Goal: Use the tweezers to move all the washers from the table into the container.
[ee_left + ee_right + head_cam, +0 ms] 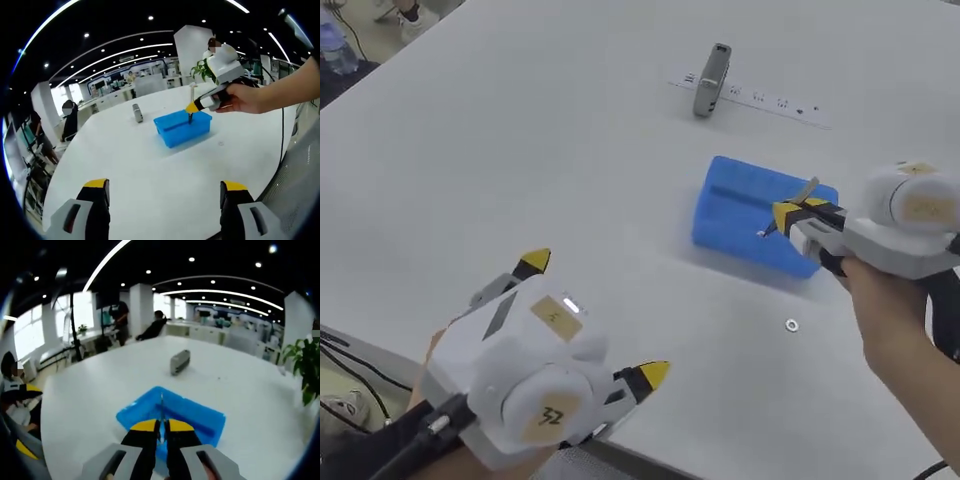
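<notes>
1. Left gripper [594, 317], nearest the headset, is hovering over the near table edge with its jaws standing wide apart and gripping nothing.
2. Right gripper [790, 213] is pinching the tweezers [161, 412] between nearly closed jaws, and the points are reaching down into the blue container [745, 245]. Whether a washer is sitting between the points is too small to tell.
3. One washer [791, 325] is lying flat on the white table [520, 150], outside the container and just beyond its near wall.
4. From the tweezer points the washer is lying back toward the person and slightly right, under the right hand [880, 300]. The right gripper is much nearer to it than the left, so the next pick is likely calling for a short pull back and a dip.
5. A grey device [712, 78] is resting on a white strip [760, 100] beyond the container, well apart from it.
6. Around the smooth, glossy tabletop an open office is showing, with ceiling lights glowing, people sitting at far desks and a plant [307, 372] standing off to one side.
</notes>
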Demonstrator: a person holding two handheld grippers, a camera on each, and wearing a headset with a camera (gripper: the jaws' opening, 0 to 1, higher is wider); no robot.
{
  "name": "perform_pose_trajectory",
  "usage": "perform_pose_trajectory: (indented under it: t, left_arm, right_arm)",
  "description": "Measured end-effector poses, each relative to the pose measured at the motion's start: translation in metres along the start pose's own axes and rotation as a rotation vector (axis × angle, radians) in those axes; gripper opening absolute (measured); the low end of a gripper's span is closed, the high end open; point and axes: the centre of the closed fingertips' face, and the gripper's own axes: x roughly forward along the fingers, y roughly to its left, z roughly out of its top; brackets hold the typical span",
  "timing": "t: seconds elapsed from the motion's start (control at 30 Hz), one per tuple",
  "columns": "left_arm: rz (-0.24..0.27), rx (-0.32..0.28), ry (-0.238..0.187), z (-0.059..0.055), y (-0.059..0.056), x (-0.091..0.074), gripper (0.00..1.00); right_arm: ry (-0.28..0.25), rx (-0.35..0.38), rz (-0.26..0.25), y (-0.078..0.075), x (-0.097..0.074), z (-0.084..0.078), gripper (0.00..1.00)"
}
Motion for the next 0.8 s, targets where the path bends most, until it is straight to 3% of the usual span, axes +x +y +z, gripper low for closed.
perform_pose_trajectory:
  t: [0.6,0.63,0.8]
  left_arm:
    - [0.005,0.01,0.019,-0.004,0.0,0.001,0.93]
    - [0.005,0.01,0.02,-0.004,0.0,0.001,0.93]
    - [0.002,0.012,0.023,-0.004,0.0,0.001,0.93]
  right_arm:
    - [0.061,-0.03,0.029,0.005,0.014,-0.025,0.03]
    - [0.044,-0.029,0.028,0.005,0.014,-0.023,0.03]
    - [0.054,-0.011,0.029,0.005,0.013,-0.023,0.04]
